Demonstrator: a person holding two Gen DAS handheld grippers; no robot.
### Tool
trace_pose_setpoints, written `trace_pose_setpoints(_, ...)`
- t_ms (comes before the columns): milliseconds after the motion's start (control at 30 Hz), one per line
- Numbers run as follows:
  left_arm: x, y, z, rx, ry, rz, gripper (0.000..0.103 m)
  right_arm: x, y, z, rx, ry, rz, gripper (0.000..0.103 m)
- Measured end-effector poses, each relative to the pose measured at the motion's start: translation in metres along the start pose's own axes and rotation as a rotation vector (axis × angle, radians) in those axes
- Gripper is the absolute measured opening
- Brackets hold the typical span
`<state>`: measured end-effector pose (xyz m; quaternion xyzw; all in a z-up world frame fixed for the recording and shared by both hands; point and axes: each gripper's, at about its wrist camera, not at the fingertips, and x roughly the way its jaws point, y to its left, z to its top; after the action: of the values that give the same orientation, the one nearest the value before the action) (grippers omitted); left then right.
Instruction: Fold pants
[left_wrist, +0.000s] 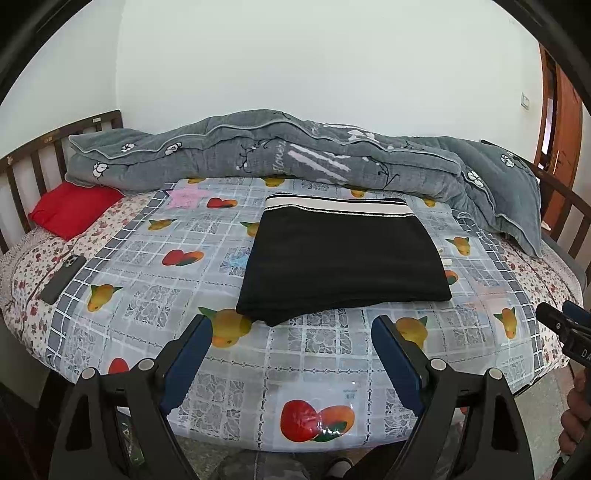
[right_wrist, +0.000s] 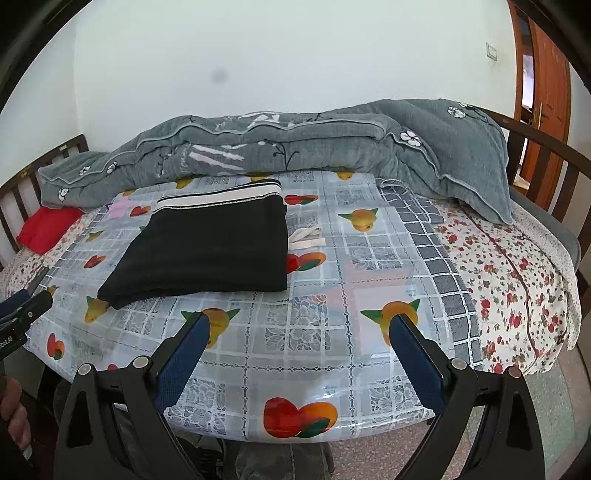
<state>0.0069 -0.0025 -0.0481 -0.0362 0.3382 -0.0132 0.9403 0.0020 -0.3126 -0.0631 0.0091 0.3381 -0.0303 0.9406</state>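
The folded black pants lie flat on the fruit-print cover, just ahead of the left claw and ahead-left of the right claw; both claws hover with jaws spread wide, holding nothing. A white drawstring pokes out at the pants' right edge. Beyond lies a grey quilt, far left a phone and red pillow; bare cover lies under both claws up to the bed's near edge.

Right gripper hung jaws wide over the fruit-print cover, nothing between them. Black pants lay folded ahead-left, striped waistband toward the grey quilt. Left gripper at left edge.
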Motion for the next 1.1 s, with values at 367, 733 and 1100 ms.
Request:
trace_pose_setpoints(367,-0.004,0.0,0.002,-0.003,-0.008,0.004,0.088,-0.007,0.001,0.001,-0.001,-0.018,0.002,0.096)
trace_pose_setpoints(733,-0.009,-0.005,0.003,0.001,-0.019,0.009,0.088,-0.013,0.001,0.002,0.002,-0.03,0.0,0.096)
trace_pose_setpoints(1100,-0.013,-0.007,0.006,-0.007,-0.028,-0.008,0.088,-0.016,0.001,0.002,0.001,-0.034,0.0,0.096)
